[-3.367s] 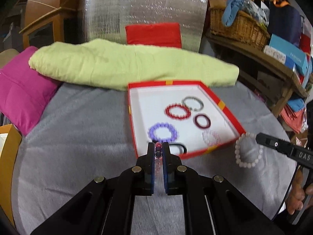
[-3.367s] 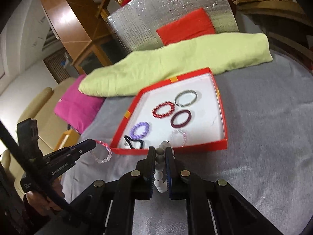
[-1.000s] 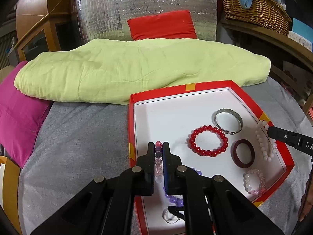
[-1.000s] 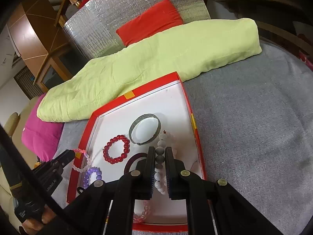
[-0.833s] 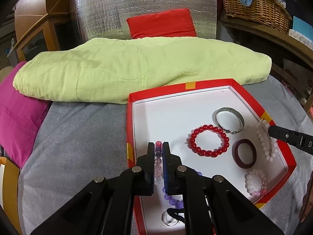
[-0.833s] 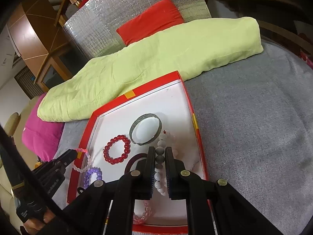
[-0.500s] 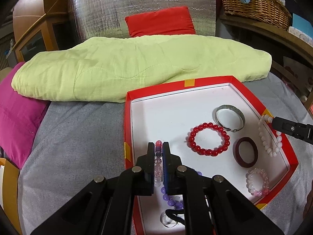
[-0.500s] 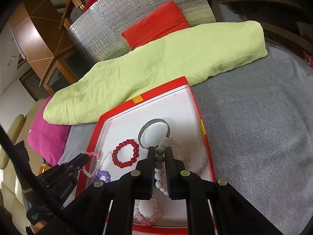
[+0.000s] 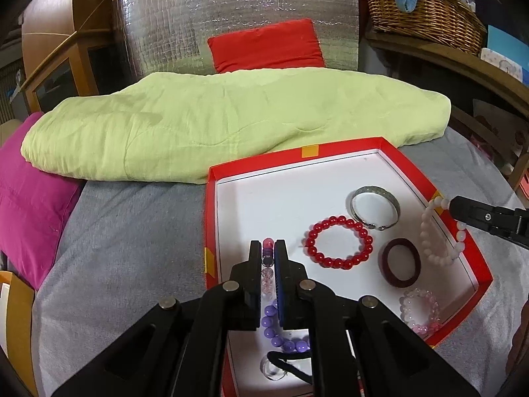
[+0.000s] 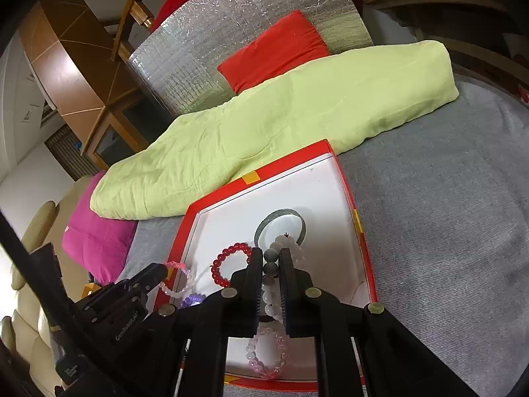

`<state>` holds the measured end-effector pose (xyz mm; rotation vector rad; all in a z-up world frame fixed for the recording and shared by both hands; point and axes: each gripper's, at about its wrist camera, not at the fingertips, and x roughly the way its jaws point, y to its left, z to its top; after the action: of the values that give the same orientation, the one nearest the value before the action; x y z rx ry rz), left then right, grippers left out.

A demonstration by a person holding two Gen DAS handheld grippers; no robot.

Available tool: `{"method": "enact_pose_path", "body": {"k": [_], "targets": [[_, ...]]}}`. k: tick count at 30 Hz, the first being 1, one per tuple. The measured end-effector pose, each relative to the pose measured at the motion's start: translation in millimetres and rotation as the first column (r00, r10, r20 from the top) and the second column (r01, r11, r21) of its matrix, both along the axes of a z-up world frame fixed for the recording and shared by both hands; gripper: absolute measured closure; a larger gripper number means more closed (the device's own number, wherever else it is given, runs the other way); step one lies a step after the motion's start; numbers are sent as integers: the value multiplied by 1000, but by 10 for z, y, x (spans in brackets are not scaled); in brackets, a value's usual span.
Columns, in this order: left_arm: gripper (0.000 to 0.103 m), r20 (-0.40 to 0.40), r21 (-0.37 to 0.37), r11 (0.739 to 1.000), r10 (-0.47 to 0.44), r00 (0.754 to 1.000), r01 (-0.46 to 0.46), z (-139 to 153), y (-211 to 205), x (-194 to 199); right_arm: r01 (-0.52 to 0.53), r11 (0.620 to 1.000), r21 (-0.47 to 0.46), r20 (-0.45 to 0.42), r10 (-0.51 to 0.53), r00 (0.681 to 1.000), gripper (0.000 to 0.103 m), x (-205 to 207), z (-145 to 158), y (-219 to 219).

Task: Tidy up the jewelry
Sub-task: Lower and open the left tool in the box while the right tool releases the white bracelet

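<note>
Two hand-held grippers work over a red tray [image 9: 461, 241] with a white floor, set on a grey cloth [image 9: 125, 231]. The left gripper [image 9: 267, 248] has its fingers pressed together on a clear-and-pink beaded bracelet [image 9: 267, 276], held above the tray's left side; seen from the right wrist camera, that bracelet [image 10: 180, 279] hangs from the gripper's tip at the tray's 9 o'clock edge. The right gripper [image 10: 271, 258] is clamped on a white beaded bracelet [image 10: 269, 299] with two grey beads, over the tray's right half — from the left wrist camera the white loop [image 9: 436, 231] dangles at the tray's 3 o'clock rim.

Inside the tray lie a red beaded bracelet [image 9: 339, 243] near the centre, a silver bangle [image 9: 375, 208] at its 1 o'clock, a dark maroon ring bangle [image 9: 401, 263] at its 4 o'clock and a pale pink beaded bracelet [image 9: 420, 311] toward the tray's 5 o'clock corner. A purple beaded bracelet [image 9: 281, 334] and a black hair tie [image 9: 291, 362] sit at the near edge, partly hidden by the left gripper.

Beyond the tray at 12 o'clock stretches a folded light green blanket [image 9: 231, 122], with a red cushion [image 9: 267, 44] against a silver foil panel [image 9: 231, 10] behind it — a magenta pillow [image 9: 29, 192] at 9 o'clock and a wicker basket [image 9: 426, 16] at 2 o'clock.
</note>
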<state>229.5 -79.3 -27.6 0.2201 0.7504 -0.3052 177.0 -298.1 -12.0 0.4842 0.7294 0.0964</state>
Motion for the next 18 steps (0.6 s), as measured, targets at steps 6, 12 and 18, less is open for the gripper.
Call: {"method": "enact_pose_path", "body": {"k": [6, 12, 18], "targets": [[95, 4, 5, 1000, 3, 1000, -4, 6, 0, 13, 11, 1000, -12, -5, -11, 1000, 93, 13, -14, -24], [95, 1, 5, 1000, 8, 1000, -8, -7, 4, 50, 8, 1000, -30, -1, -8, 1000, 93, 65, -21, 19], [95, -7, 8, 1000, 13, 1000, -13, -52, 10, 114, 12, 1000, -28, -4, -13, 1000, 93, 138, -67, 24]]}}
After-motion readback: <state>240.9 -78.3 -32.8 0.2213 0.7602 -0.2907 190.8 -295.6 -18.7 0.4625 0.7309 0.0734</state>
